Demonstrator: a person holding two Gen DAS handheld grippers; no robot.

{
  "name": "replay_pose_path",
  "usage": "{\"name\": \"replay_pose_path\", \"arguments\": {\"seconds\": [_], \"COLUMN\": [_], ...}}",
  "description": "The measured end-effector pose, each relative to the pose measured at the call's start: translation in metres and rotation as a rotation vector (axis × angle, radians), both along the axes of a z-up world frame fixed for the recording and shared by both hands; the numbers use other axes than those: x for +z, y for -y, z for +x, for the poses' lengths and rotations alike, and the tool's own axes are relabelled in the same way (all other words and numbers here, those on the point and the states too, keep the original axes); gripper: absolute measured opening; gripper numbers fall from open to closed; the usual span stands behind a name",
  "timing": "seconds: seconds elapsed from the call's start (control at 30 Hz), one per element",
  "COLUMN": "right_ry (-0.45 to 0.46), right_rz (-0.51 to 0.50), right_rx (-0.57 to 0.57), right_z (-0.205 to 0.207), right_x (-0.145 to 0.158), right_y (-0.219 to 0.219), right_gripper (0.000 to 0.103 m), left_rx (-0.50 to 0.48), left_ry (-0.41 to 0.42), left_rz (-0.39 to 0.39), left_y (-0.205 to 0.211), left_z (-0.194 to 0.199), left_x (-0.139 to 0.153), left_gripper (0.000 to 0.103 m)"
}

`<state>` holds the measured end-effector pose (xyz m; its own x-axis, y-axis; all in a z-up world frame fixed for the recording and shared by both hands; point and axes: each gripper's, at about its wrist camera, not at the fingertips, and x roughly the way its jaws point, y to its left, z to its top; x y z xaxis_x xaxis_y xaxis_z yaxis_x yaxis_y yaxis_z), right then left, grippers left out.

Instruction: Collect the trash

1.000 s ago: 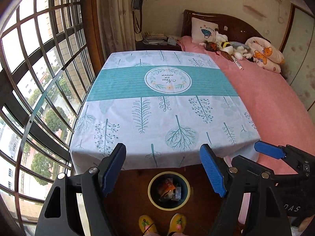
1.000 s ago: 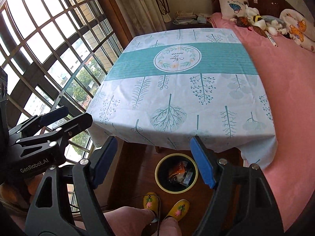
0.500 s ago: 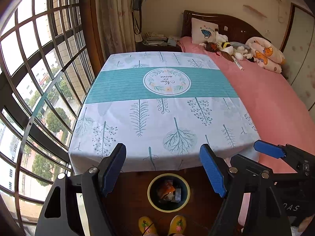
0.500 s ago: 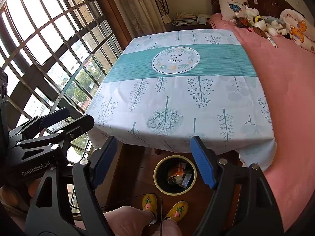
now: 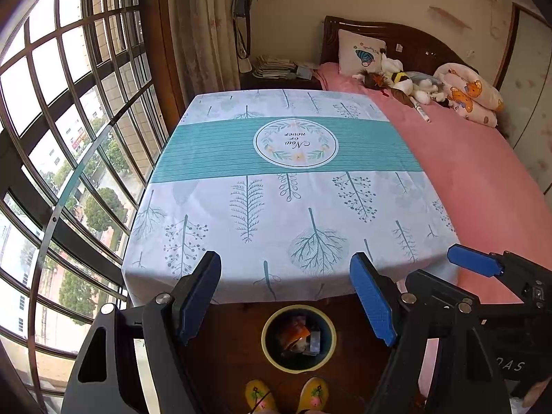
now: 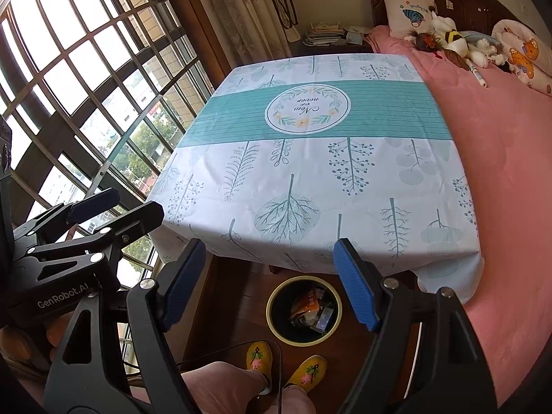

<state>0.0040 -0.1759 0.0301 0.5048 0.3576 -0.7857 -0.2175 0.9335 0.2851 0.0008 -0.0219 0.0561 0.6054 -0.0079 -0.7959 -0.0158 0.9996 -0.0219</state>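
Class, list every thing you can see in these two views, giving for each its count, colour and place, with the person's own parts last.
tablecloth: one, white and teal, over table
trash bin: one, yellow-rimmed, floor under table edge
trash: several pieces, mixed colours, in bin
bed: one, pink, right of table
pillow: one, white, at headboard
soft toys: several, by pillow
window: barred, left
slippers: two, yellow, on feet
left gripper: blue pads, open
right gripper: blue pads, open
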Motion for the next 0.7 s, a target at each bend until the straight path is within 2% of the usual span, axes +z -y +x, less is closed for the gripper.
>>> {"name": "replay_pose_path", "arguments": {"seconds": [0.7], "right_ry": [-0.007], "right_rz": [-0.002], "right_rx": [0.0], "right_z": [0.0075], "right_x": [-0.0007], "right_y": [0.0013], "right_gripper": [0.074], "left_rx": [0.003], "left_ry": [-0.003], "left_rz": [0.004], "left_y": [-0.0086], "left_z": [0.004], "left_x": [-0.0061], "left_gripper": [0.078]}}
